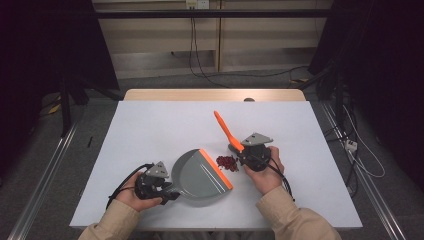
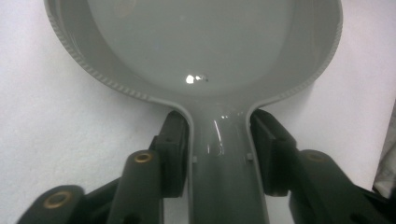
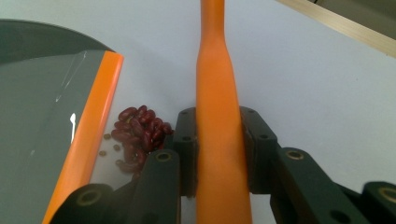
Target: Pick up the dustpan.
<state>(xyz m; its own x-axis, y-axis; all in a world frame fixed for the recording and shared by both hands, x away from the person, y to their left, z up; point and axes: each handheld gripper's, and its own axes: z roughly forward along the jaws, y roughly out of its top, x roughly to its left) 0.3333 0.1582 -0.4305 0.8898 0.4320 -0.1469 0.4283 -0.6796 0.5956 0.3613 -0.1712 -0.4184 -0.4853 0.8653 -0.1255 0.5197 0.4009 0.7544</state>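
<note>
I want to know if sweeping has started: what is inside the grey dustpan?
The dustpan looks bare inside; the red beans lie on the table just outside its orange lip. The left gripper covers its handle.

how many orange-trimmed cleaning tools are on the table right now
2. The grey dustpan with its orange lip lies left of the red beans, handle in the left claw; the orange brush is gripped by the right claw.
</note>
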